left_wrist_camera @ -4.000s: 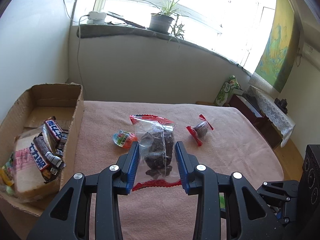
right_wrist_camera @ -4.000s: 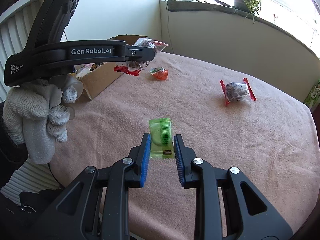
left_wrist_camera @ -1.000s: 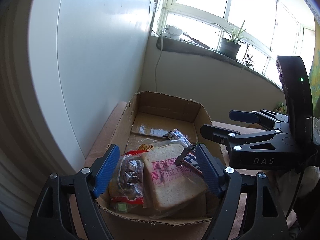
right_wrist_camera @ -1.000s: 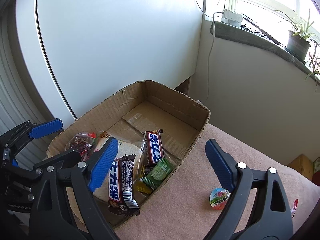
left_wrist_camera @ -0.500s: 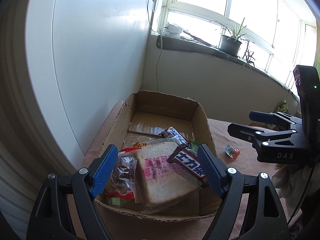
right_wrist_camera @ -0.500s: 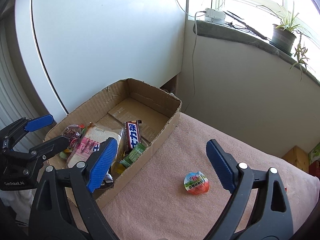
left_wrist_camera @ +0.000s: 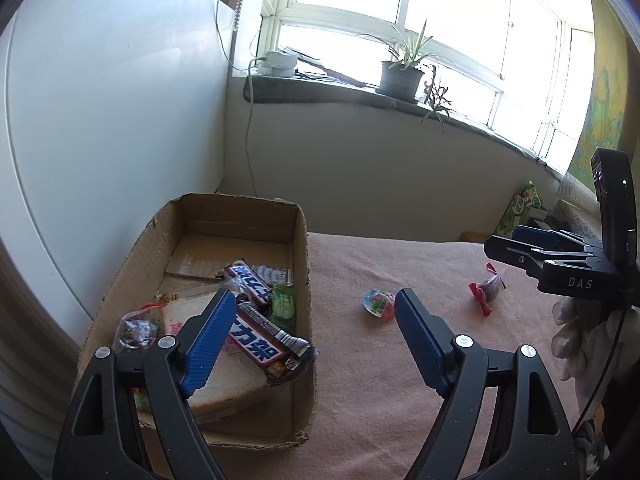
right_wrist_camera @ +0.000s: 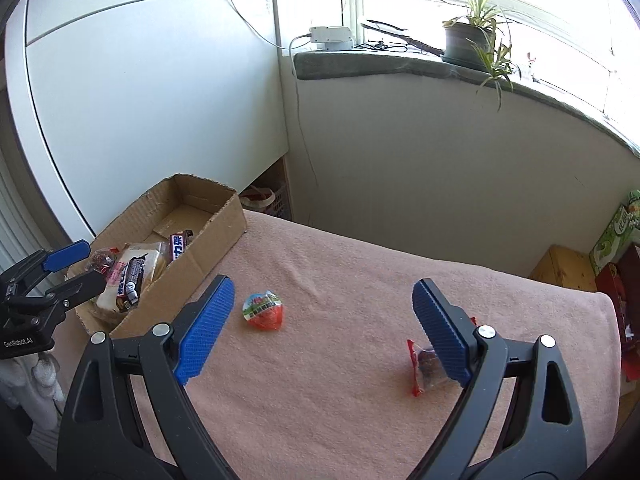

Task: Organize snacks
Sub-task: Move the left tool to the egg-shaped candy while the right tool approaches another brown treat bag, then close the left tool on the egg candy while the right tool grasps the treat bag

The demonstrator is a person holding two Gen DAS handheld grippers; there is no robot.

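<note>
A cardboard box (left_wrist_camera: 302, 248) (right_wrist_camera: 224, 224) stands at the table's left and holds bread (left_wrist_camera: 224, 384), chocolate bars (left_wrist_camera: 260, 340), a green packet (left_wrist_camera: 283, 306) and a bag of dark snacks (left_wrist_camera: 134, 330). A round red and green snack (left_wrist_camera: 378, 303) (right_wrist_camera: 263, 311) and a red-edged clear packet (left_wrist_camera: 486, 292) (right_wrist_camera: 426, 366) lie on the pink cloth. My left gripper (left_wrist_camera: 310, 336) is open and empty, above the box's right wall. My right gripper (right_wrist_camera: 320, 330) is open and empty, above the cloth between the two loose snacks. Each gripper shows in the other's view.
The table's pink cloth (right_wrist_camera: 360, 280) ends at a white wall and a grey windowsill with a potted plant (left_wrist_camera: 402, 72). A green carton (right_wrist_camera: 618, 236) and a wooden stool (right_wrist_camera: 564, 268) stand past the table's far right edge.
Both grippers have swung right, away from the box and towards the open cloth. Since four seconds ago the dark snack bag and the green packet have gone into the box.
</note>
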